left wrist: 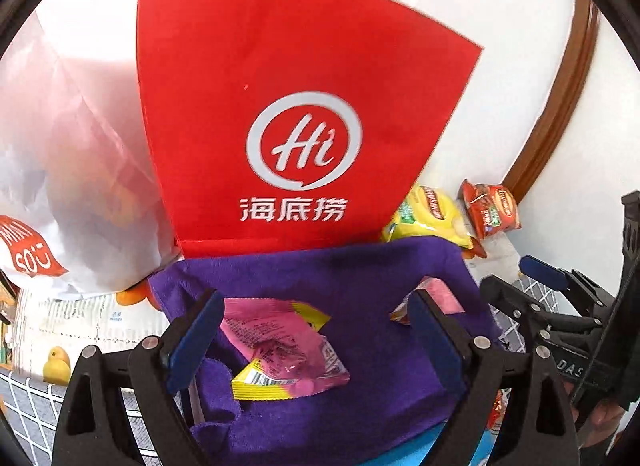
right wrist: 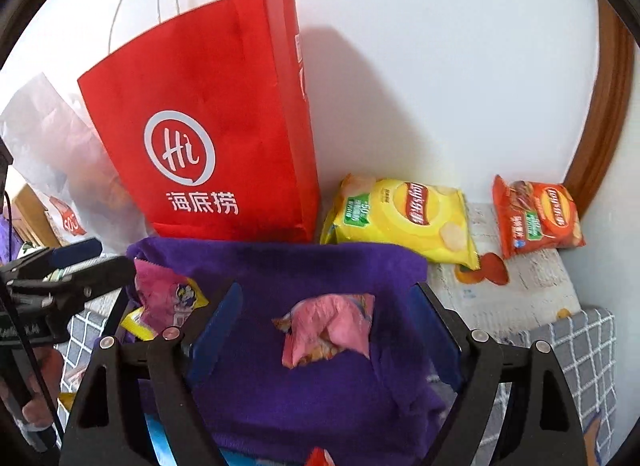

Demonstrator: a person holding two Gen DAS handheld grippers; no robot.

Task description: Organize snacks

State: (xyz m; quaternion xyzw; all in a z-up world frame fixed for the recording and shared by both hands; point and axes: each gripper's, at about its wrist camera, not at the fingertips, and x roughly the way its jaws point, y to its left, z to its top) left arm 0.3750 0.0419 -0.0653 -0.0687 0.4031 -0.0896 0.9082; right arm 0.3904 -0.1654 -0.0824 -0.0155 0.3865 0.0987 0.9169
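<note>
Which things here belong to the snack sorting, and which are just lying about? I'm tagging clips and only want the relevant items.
Part of the job:
- pink-and-yellow snack packet on the purple cloth
- crumpled pink packet
- yellow chip bag
- red chip bag

Probably just lying about:
- red paper bag
- white plastic bag
- checked cover

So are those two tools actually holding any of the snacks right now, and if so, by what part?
Nothing is held. The left tool and right tool are both open above the purple cloth; the pink packets lie loose on it.
</note>
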